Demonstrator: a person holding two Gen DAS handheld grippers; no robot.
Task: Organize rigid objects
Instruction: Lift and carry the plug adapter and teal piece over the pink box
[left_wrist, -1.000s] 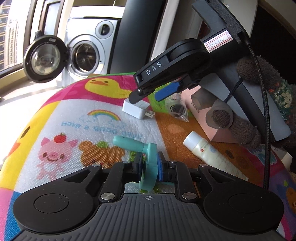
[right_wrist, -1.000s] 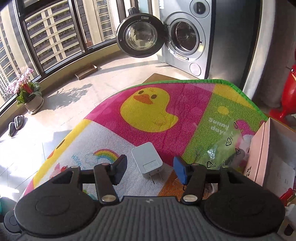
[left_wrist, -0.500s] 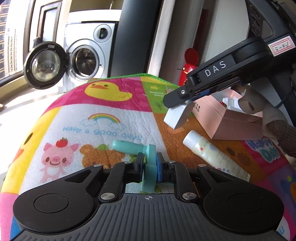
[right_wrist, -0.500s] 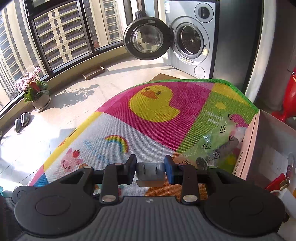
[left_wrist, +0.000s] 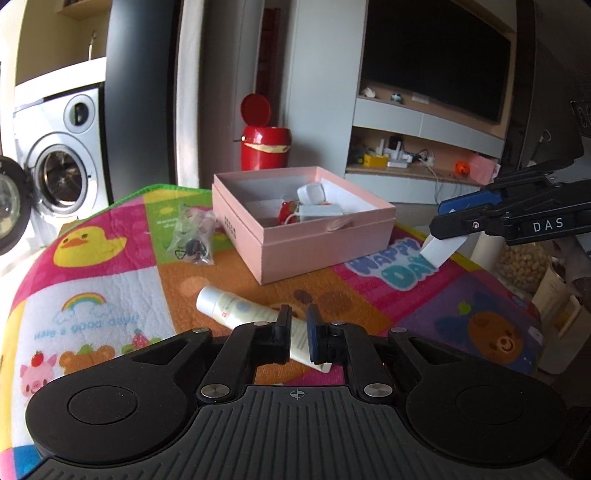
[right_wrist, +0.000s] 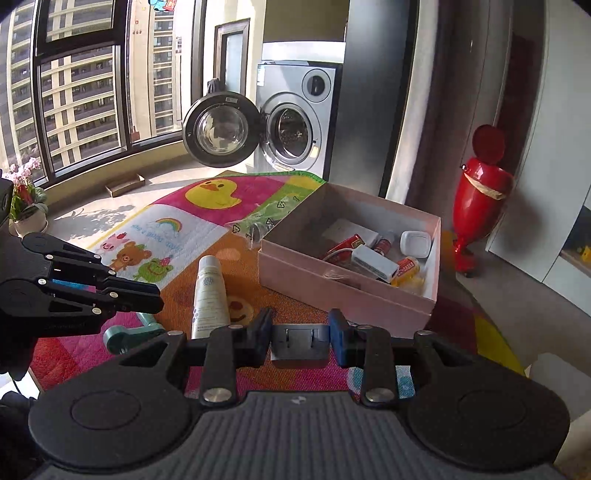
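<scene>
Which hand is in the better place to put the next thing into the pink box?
Right. The right gripper already holds the white charger, close to the pink box. The left gripper is shut and empty.

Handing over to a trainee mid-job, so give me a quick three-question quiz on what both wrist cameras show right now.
1. True or false: the right gripper holds the white charger above the mat, outside the pink box.
2. What lies on the mat beside the box's left wall in the left wrist view? A) clear plastic bag B) a shoe C) a mug
3. Fill in: the left gripper is ____, with nothing between its jaws.

Key: 1 true; 2 A; 3 shut.
</scene>
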